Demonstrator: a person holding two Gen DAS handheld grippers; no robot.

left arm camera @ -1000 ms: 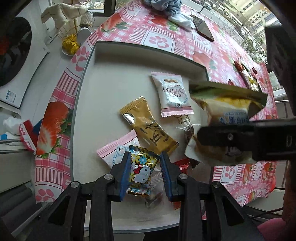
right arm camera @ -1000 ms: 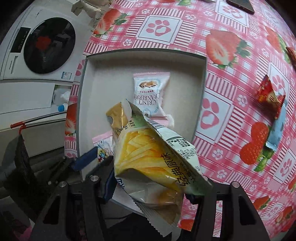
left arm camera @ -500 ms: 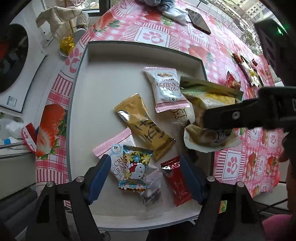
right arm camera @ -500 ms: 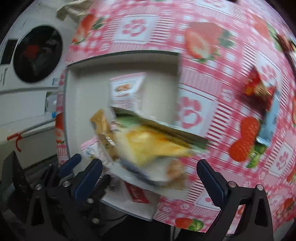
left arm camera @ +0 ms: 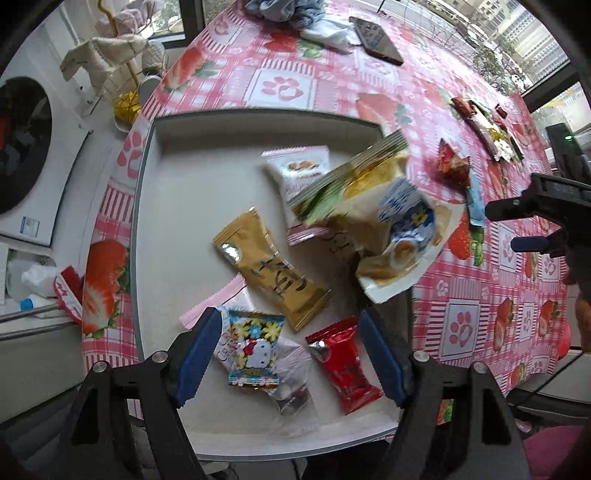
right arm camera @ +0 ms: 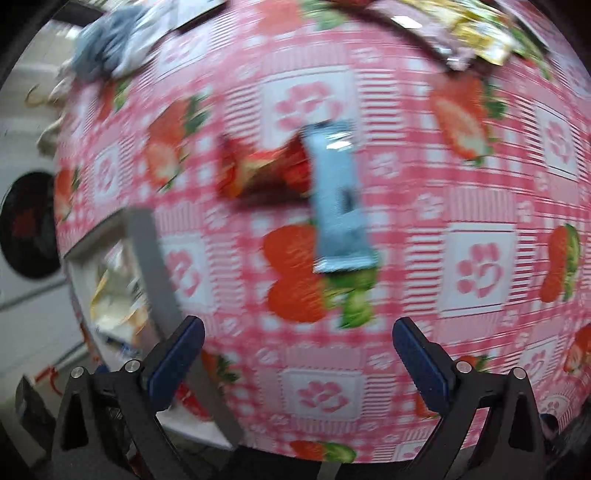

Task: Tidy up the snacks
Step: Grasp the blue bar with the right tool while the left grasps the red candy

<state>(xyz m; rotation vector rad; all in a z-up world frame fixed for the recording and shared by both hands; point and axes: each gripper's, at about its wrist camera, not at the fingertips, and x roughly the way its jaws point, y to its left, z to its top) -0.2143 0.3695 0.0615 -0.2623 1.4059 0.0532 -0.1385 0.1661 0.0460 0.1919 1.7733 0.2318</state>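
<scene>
A grey tray [left arm camera: 155,206] holds several snacks: a Hello Kitty packet [left arm camera: 255,347], a gold packet [left arm camera: 271,269], a red packet [left arm camera: 341,365], a pink-white cranberry packet [left arm camera: 295,170] and a yellow chip bag [left arm camera: 376,218] lying across its right rim. My left gripper [left arm camera: 286,362] is open above the Hello Kitty and red packets. My right gripper [right arm camera: 297,360] is open and empty over the tablecloth; it also shows at the right edge of the left wrist view [left arm camera: 532,225]. A red packet [right arm camera: 266,173] and a light blue bar [right arm camera: 340,203] lie ahead of it. The tray corner [right arm camera: 147,258] is at its left.
The strawberry-and-paw tablecloth [left arm camera: 480,321] covers the table. More wrapped snacks [left arm camera: 487,129] lie far right, a phone [left arm camera: 376,40] and a blue cloth [left arm camera: 284,11] at the back. A washing machine [left arm camera: 22,155] stands left of the table.
My left gripper opened and let go of the Hello Kitty packet. My right gripper opened, dropped the chip bag onto the tray's right side, and swung right over the tablecloth.
</scene>
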